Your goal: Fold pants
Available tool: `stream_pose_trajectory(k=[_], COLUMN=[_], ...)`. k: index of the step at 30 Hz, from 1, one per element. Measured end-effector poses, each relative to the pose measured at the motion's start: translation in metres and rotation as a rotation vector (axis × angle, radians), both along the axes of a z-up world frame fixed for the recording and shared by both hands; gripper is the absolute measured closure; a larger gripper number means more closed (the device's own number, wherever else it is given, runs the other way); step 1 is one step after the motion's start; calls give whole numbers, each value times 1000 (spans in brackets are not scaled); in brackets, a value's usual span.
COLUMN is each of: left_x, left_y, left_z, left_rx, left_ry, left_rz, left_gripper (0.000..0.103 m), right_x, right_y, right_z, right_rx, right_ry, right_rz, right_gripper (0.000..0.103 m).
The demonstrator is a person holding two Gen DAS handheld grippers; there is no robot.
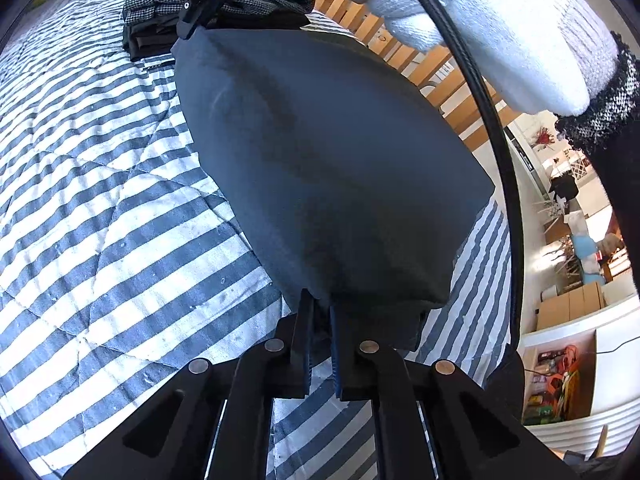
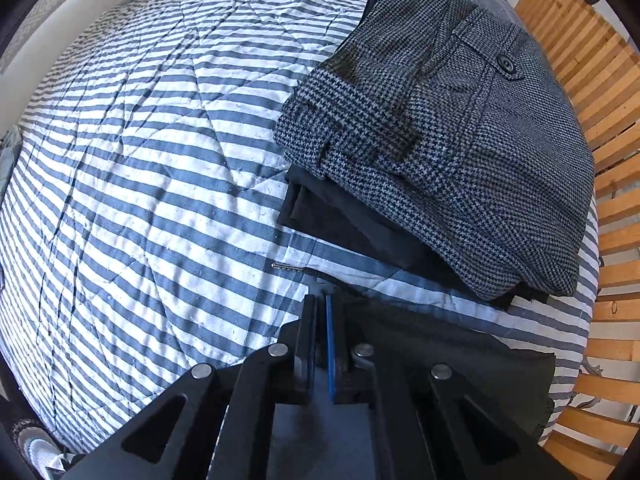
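Dark blue-grey pants (image 1: 320,160), folded into a flat panel, hang stretched just above the striped quilt (image 1: 100,200). My left gripper (image 1: 320,304) is shut on their near corner. At the far corner my right gripper (image 1: 190,26) pinches the cloth, held by a white-gloved hand (image 1: 460,8). In the right wrist view the right gripper (image 2: 322,308) points steeply down, its jaws nearly together, with the same dark pants (image 2: 440,360) spreading to the right and beneath the fingers. The pinched edge itself is hidden between the pads.
A folded houndstooth pair (image 2: 460,140) lies on a black folded garment (image 2: 340,216) at the bed's far right. Wooden slats (image 2: 600,80) border that side. A small metal pin (image 2: 286,267) lies on the quilt (image 2: 140,160). A black cable (image 1: 480,100) arcs past the pants.
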State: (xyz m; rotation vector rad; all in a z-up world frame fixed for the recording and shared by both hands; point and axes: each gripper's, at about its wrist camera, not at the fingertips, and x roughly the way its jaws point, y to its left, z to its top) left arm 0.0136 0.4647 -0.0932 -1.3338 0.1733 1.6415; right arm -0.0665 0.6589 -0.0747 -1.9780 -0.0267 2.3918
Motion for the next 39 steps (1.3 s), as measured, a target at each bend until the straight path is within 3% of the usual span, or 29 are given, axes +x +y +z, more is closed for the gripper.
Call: stream_pose_trajectory(k=[11, 17, 19, 21, 25, 27, 29, 31, 33, 36, 37, 38, 39], left_x=[13, 15, 11, 4, 6, 10, 12, 8, -7, -47, -64, -81, -95], left_y=[12, 6, 4, 17, 19, 19, 8, -14, -37, -66, -67, -64, -55], left_z=[5, 0, 0, -3, -5, 1, 5, 15, 27, 41, 42, 43, 43], left_rx=[14, -10, -4, -1, 10, 7, 16, 37, 59, 46, 48, 49, 48], left_ry=[46, 26, 5, -12, -17, -17, -45, -73, -56, -13, -30, -42, -48], left_rz=[-23, -28, -20, -19, -15, -20, -28, -27, 11, 106, 134, 150, 172], left_gripper=[97, 97, 97, 97, 93, 89, 84, 84, 84, 81, 77, 75, 71], right_x=[3, 0, 13, 28, 55, 56, 44, 44, 67, 129, 151, 170, 185], right_y=[16, 57, 61, 64, 38, 21, 35, 64, 82, 88, 87, 83, 77], right_z=[18, 40, 49, 52, 28, 5, -18, -16, 11, 47, 52, 55, 52], right_rx=[-21, -134, -103, -154, -247, -188, -113, -223, -320, -397, -409, -404, -391], right_ry=[87, 179, 193, 185, 92, 64, 34, 65, 172, 274, 287, 293, 293], right_rz=[-85, -211, -182, -159, -44, 12, -81, -218, -261, -268, -269, -278, -289], right_gripper=[103, 103, 102, 101, 101, 101, 101, 101, 100, 86, 69, 60, 60])
